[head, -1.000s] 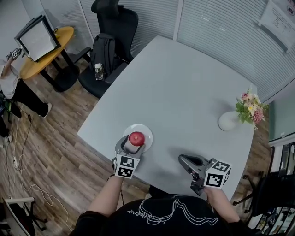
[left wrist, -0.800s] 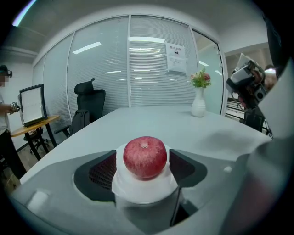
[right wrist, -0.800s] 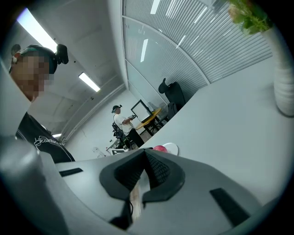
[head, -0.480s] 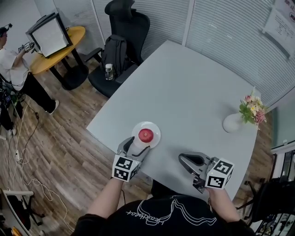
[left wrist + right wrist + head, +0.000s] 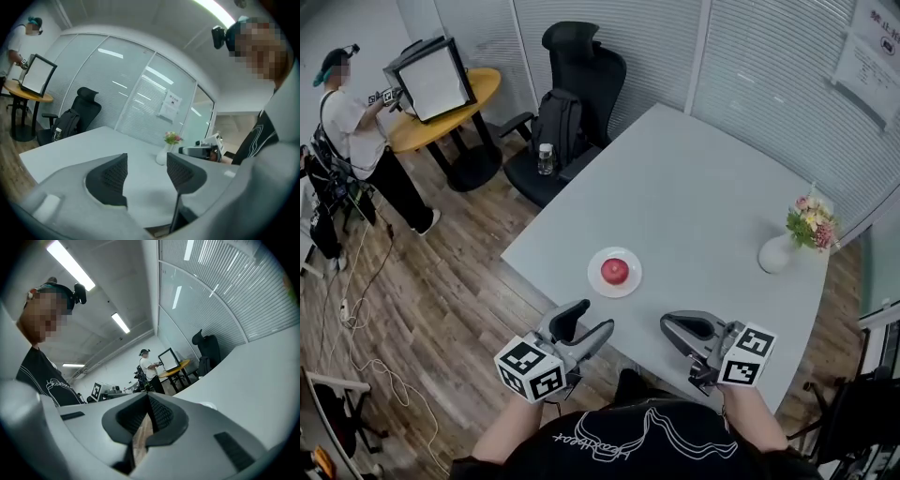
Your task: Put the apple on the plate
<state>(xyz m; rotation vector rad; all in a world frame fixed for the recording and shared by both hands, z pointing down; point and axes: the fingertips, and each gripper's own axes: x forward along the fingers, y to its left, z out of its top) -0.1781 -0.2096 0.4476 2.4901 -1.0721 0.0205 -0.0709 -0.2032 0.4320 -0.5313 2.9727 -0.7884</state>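
The red apple (image 5: 615, 271) sits on the small white plate (image 5: 597, 280) near the front left edge of the grey table (image 5: 703, 197). My left gripper (image 5: 586, 319) hangs off the table edge, below and left of the plate, apart from it. Its jaws are closing with nothing between them, and in the left gripper view the left gripper (image 5: 146, 161) shows only bare table between its pads. My right gripper (image 5: 675, 328) hovers over the table's front edge, right of the plate. In the right gripper view the right gripper (image 5: 149, 399) has its pads pressed together, empty.
A white vase of flowers (image 5: 778, 251) stands at the table's right edge. A black office chair (image 5: 581, 66) with a backpack (image 5: 558, 122) and a bottle (image 5: 546, 157) sits at the far left corner. A person (image 5: 356, 131) stands by a yellow round table (image 5: 455, 103).
My left gripper, which was round the apple on the plate, has drawn back toward me and risen, leaving the apple on the plate. The right gripper has lifted slightly.
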